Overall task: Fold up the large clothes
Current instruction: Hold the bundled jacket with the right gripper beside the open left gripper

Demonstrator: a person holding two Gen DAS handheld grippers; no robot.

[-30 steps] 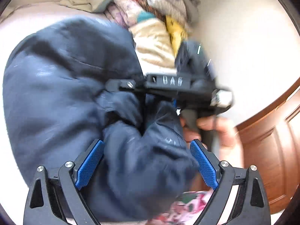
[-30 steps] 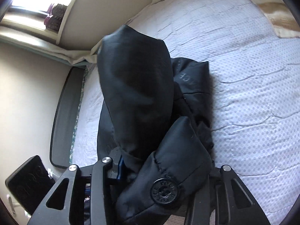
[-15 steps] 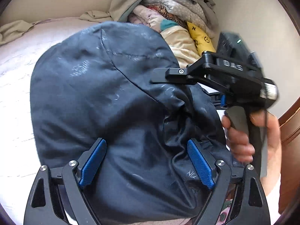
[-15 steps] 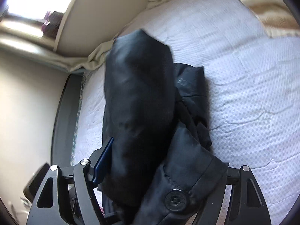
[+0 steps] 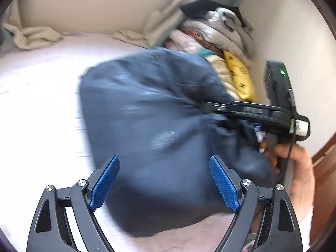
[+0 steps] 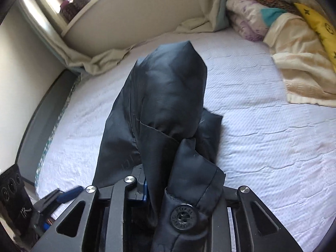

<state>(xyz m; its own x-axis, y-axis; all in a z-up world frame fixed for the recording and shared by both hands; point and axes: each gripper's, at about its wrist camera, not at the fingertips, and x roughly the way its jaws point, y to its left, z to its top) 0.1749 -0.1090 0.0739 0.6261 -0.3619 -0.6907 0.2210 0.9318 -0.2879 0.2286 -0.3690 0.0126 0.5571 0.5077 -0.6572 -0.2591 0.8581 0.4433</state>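
Since half a second ago the dark jacket (image 6: 166,105) has spread further out over the bed (image 6: 262,147), and the right tool (image 5: 252,113) has dropped lower and out toward the right side of the left wrist view, which is now smeared with motion blur. The left tool (image 5: 163,182) has its blue pads (image 5: 104,183) wide apart, with the jacket (image 5: 157,130) bulging between them; whether either pad touches the cloth cannot be told. The right tool (image 6: 178,195) is clamped on a bunched fold of the jacket, a cuff with a large dark button (image 6: 183,217) sitting just at its near side. From there the garment drapes away across the middle of the white bedsheet, its far end peaked up toward the head edge of the bed. A hand (image 5: 298,168) grips the right tool's handle near the bed's right edge. A heap of bedding and clothes (image 6: 283,31), with a yellow cushion (image 6: 317,25), lies in the far right corner of the bed, well apart from the jacket. A crumpled beige cloth (image 6: 105,61) sits along the far edge by the wall.
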